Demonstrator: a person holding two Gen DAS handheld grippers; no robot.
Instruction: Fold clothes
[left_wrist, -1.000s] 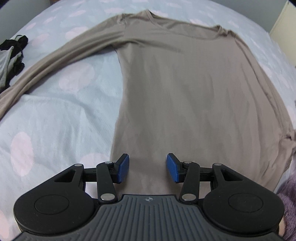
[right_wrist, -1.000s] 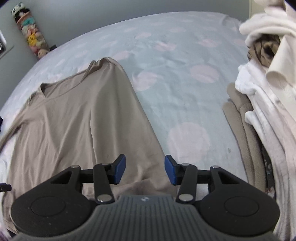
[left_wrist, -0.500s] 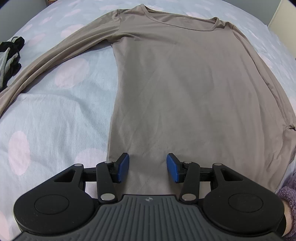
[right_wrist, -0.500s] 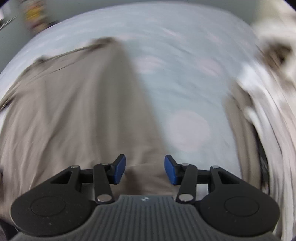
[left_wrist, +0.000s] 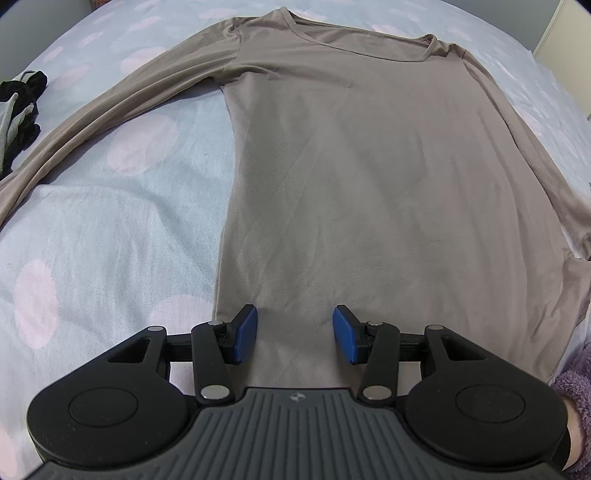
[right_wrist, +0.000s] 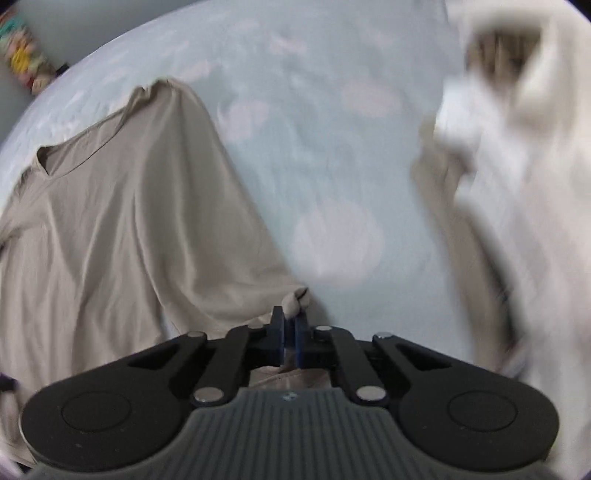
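Note:
A taupe long-sleeved shirt (left_wrist: 369, 177) lies spread flat on the pale blue bedsheet (left_wrist: 92, 229), neckline at the far end. Its left sleeve (left_wrist: 110, 110) stretches out to the left. My left gripper (left_wrist: 294, 335) hovers over the lower left hem, open, with only flat fabric below its blue pads. In the right wrist view the same shirt (right_wrist: 122, 206) is pulled up at its near right corner. My right gripper (right_wrist: 290, 332) is shut on a bunched tip of that fabric, which sticks out past the fingertips.
A black and grey garment (left_wrist: 18, 107) lies at the left edge of the bed. A pile of white and beige clothes (right_wrist: 517, 184) stands to the right, blurred. A purple fuzzy sleeve (left_wrist: 576, 391) shows at the lower right. Colourful items (right_wrist: 22, 62) sit at the far left.
The right gripper closed on the shirt's near right corner and lifted it a little, so the cloth tents upward. The left gripper stayed open in place while the shirt smoothed out.

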